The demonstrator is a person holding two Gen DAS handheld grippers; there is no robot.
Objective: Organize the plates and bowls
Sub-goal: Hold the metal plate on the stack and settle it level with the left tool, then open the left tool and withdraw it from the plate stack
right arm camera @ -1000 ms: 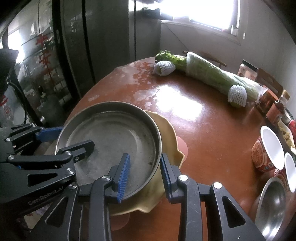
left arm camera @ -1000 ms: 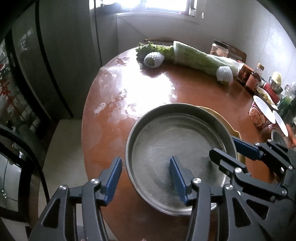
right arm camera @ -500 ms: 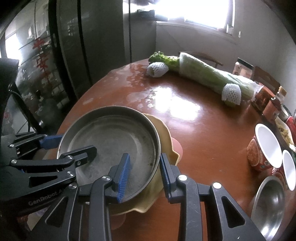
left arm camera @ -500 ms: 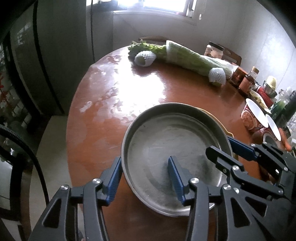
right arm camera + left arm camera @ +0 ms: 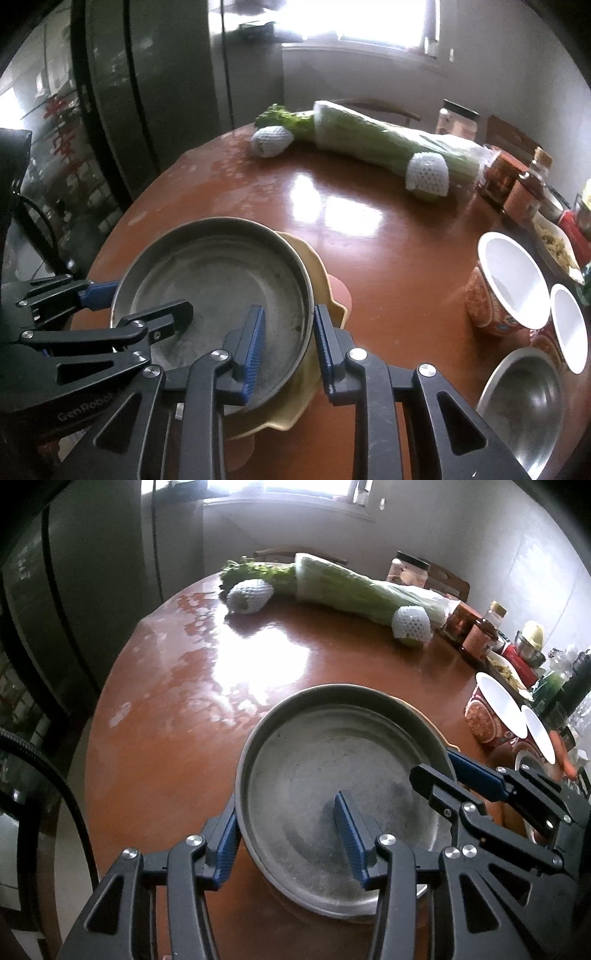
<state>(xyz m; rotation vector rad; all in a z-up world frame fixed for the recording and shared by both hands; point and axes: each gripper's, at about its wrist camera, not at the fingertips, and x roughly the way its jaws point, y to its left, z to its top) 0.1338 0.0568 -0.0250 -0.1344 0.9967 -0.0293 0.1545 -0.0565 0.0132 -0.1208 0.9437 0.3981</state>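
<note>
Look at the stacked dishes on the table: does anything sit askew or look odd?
Yes. The metal pan sits off-centre on the yellow plate, which sticks out on one side only. A pink plate peeks from beneath.

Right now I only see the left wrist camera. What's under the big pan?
Observer: A yellow plate. It sticks out on the right side of the pan.
Kid: Anything under that?
Observer: Yes, a pink plate peeks out beneath the yellow one.
Kid: Is there a bowl near my right gripper?
Observer: A steel bowl sits on the table, to the right of the right gripper.
</note>
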